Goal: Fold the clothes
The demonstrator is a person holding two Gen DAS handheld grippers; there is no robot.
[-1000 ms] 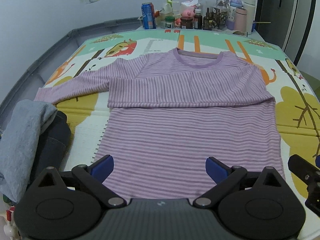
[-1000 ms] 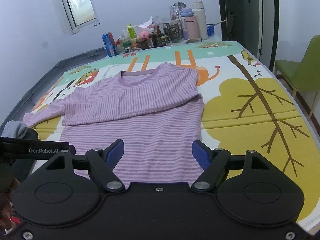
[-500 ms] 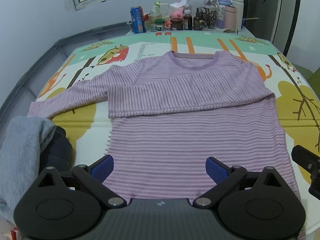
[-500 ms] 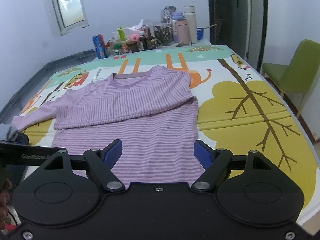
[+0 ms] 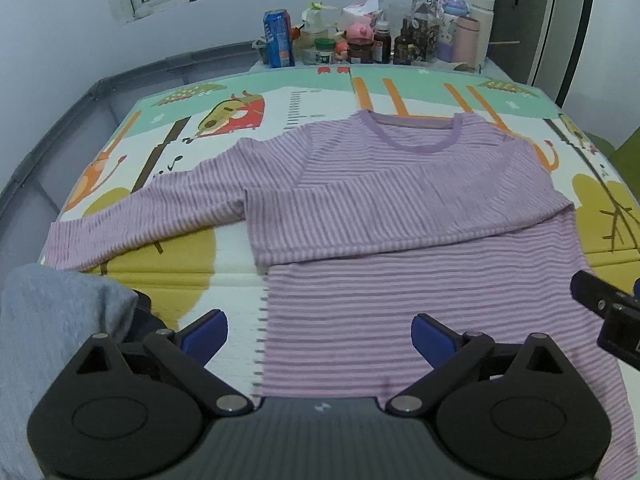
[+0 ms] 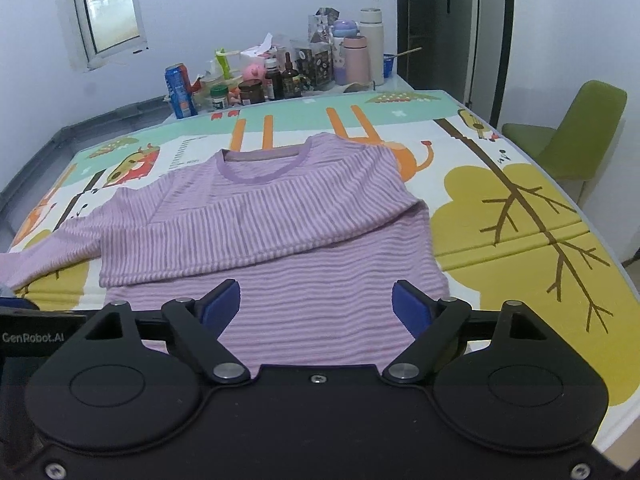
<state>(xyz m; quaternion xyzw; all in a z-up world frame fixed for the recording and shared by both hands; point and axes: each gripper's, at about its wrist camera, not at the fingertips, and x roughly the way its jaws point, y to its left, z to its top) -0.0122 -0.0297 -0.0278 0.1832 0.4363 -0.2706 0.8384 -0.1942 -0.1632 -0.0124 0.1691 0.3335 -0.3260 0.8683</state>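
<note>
Nearest you, both grippers hang over the near hem of the shirt (image 5: pixel 420 288). Your left gripper (image 5: pixel 320 336) has its jaws spread wide with nothing between them, straddling the shirt's left edge, with bare mat under the left pad. Your right gripper (image 6: pixel 316 304) is also spread wide, its jaws have just been opening, and only flat fabric lies below them; the pads press on nothing.

Just left of your left gripper sits a grey garment (image 5: pixel 48 344) on something dark, apart from the shirt.

The shirt lies flat on the play mat (image 6: pixel 520 216), collar at the far end. Its right sleeve (image 6: pixel 256 236) is already folded across the chest, while the left sleeve (image 5: pixel 152 208) lies stretched out to the left.

So I judge you are partway through the sleeve step: 1 of 2 sleeves is in. The next move likely calls for your left gripper to travel out to the left cuff, pinch it cleanly and carry it across the chest over the first sleeve, without dragging the body.

At the far end stands a clutter of bottles and a can (image 5: pixel 278 38), well clear.
</note>
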